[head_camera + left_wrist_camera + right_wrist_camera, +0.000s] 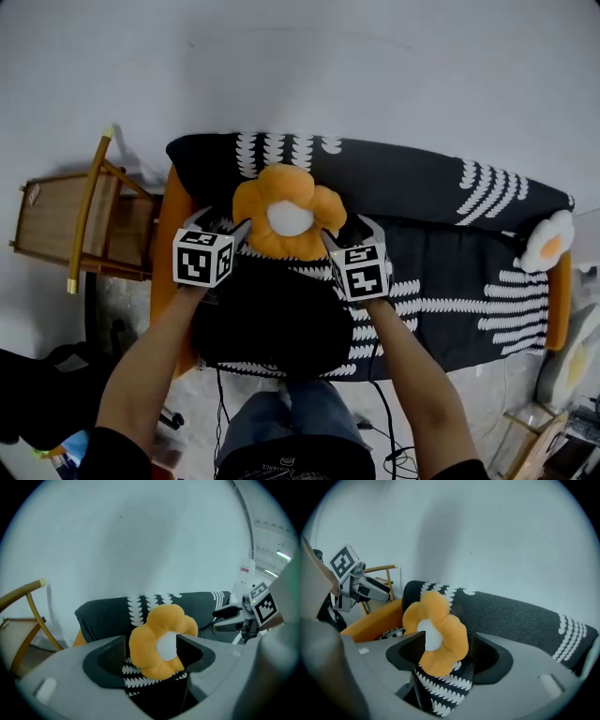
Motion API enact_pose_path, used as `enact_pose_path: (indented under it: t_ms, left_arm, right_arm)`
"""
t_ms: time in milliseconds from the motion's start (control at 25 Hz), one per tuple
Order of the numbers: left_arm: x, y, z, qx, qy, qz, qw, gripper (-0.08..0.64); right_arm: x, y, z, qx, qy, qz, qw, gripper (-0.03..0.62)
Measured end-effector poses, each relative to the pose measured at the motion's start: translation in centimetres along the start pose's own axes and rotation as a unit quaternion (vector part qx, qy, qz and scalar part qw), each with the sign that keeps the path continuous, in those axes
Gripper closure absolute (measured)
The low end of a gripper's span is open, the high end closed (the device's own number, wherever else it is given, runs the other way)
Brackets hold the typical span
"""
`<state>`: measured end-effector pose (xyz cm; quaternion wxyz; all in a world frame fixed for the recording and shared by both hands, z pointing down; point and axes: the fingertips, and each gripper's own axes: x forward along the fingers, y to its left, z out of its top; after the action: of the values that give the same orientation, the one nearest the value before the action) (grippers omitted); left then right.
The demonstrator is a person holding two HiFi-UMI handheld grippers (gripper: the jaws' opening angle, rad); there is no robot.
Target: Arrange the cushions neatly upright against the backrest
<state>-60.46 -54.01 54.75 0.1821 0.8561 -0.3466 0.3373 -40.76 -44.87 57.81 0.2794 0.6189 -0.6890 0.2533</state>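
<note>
We see the orange flower cushion (286, 214) with its white centre standing upright against the backrest (412, 178) toward the sofa's left end, at 12 o'clock from both tools. The left gripper (231, 229) sits at the cushion's 8 o'clock edge and the right gripper (339, 234) at its 4 o'clock edge. In each gripper view the jaws stand apart with the flower showing in the gap between them. We can't confirm that either set of jaws is pressing on it.

A black mound (272, 319) lies on the patterned seat (450, 291) at 6 o'clock from the flower, right under the grippers. A white cushion with an orange centre (547, 242) sits at the sofa's far end at 3 o'clock. A wooden chair (84, 220) stands beside the sofa at 9 o'clock, just off the orange armrest (167, 225).
</note>
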Motion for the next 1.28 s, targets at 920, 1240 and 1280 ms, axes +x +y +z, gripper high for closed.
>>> enact_pose_path:
  t_ms: [920,1240,1280]
  left_arm:
    - [-23.1,-13.9,1.7,0.030,-0.128,-0.062,0.9894,0.276]
    - [-29.4,-19.1,3.6,0.042,-0.159,-0.062,0.9844,0.361]
    - [-30.1,-20.0,4.1,0.045,-0.167,-0.064,0.9829,0.368]
  right_arm:
    - [-26.9,5.8,0.6,-0.008,-0.094,-0.070,0.993,0.404]
    - [-37.4,5.9,2.3,-0.003,-0.151,-0.086,0.985,0.453]
    - [-38.6,5.7,2.5,-0.003,-0.158,-0.087,0.984,0.462]
